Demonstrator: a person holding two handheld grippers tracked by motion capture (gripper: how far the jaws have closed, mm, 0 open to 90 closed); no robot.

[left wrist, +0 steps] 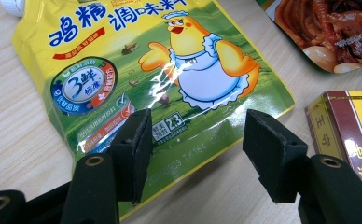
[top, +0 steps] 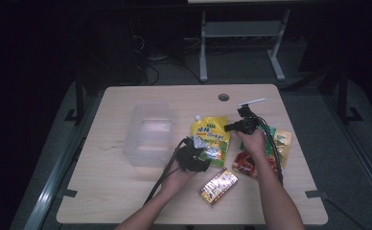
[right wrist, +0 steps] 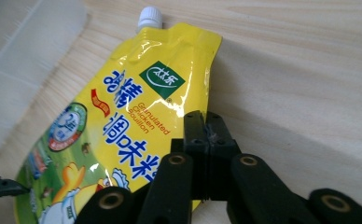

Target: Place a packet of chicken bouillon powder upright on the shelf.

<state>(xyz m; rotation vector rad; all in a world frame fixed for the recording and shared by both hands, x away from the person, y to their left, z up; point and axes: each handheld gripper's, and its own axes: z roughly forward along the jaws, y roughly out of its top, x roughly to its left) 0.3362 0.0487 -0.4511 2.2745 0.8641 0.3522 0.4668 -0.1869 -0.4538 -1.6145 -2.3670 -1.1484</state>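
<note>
A yellow spouted pouch [top: 212,136] printed with a cartoon chicken lies flat at the middle of the wooden table [top: 126,191]. My right gripper [right wrist: 207,126] is shut on the pouch's [right wrist: 137,107] right edge, below the white cap [right wrist: 149,17]; in the high view the right gripper [top: 229,127] reaches in from the right. My left gripper [left wrist: 200,156] is open, its jaws standing apart on either side of the pouch's [left wrist: 170,70] bottom edge and not pressing it. In the high view the left gripper [top: 204,154] sits at the pouch's near end.
A clear plastic box [top: 148,134] stands left of the pouch. A dark red and yellow carton [top: 218,186] lies near the front edge. A packet picturing red food [top: 245,164] lies under the right forearm, with a yellow-green packet [top: 284,141] beside it. A cable hole [top: 223,97] is at the back.
</note>
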